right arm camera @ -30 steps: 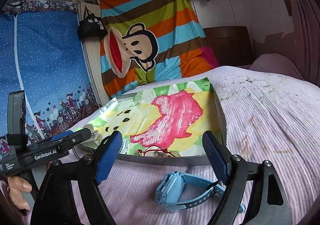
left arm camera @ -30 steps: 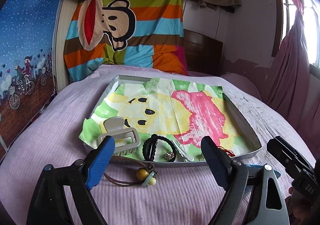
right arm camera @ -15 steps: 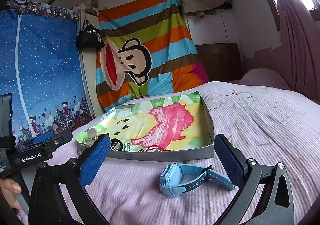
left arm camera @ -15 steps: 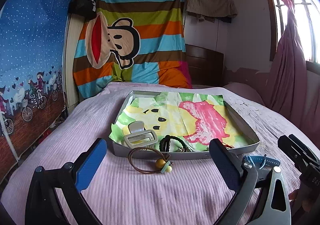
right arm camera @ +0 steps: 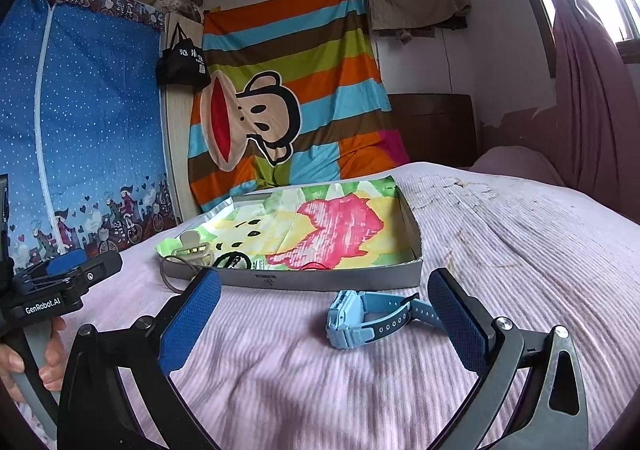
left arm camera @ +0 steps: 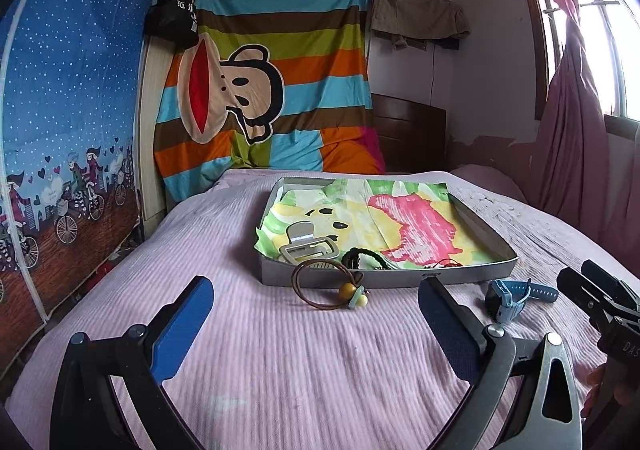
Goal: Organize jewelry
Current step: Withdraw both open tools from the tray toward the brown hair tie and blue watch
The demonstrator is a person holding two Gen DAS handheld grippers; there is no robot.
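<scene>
A shallow grey tray (left arm camera: 472, 277) (right arm camera: 360, 280) lined with a colourful drawing lies on the pink bed. Inside its near edge sit a pale hair claw (left arm camera: 308, 246) (right arm camera: 192, 250), a black braided bracelet (left arm camera: 362, 255) (right arm camera: 232, 259) and a thin red string piece (left arm camera: 450, 263) (right arm camera: 316, 266). In front of the tray, on the bedspread, lies a brown cord necklace with yellow beads (left arm camera: 340, 290). A light blue watch (left arm camera: 516, 294) (right arm camera: 368, 316) rests to its right. My left gripper (left arm camera: 312, 330) stands open short of the necklace. My right gripper (right arm camera: 324, 330) is open just short of the watch, nothing held.
A blue patterned wardrobe (left arm camera: 68, 122) stands along the left. A striped cartoon cloth (left arm camera: 260, 98) hangs at the bed's head, with a dark headboard (left arm camera: 408, 134) beside it. Pink curtains (left arm camera: 572, 122) and a window are at the right. A hand (right arm camera: 24, 362) holds the left gripper's handle.
Both grippers have drawn back from the tray and their jaws have widened. The necklace and the watch now lie farther ahead of the fingers.
</scene>
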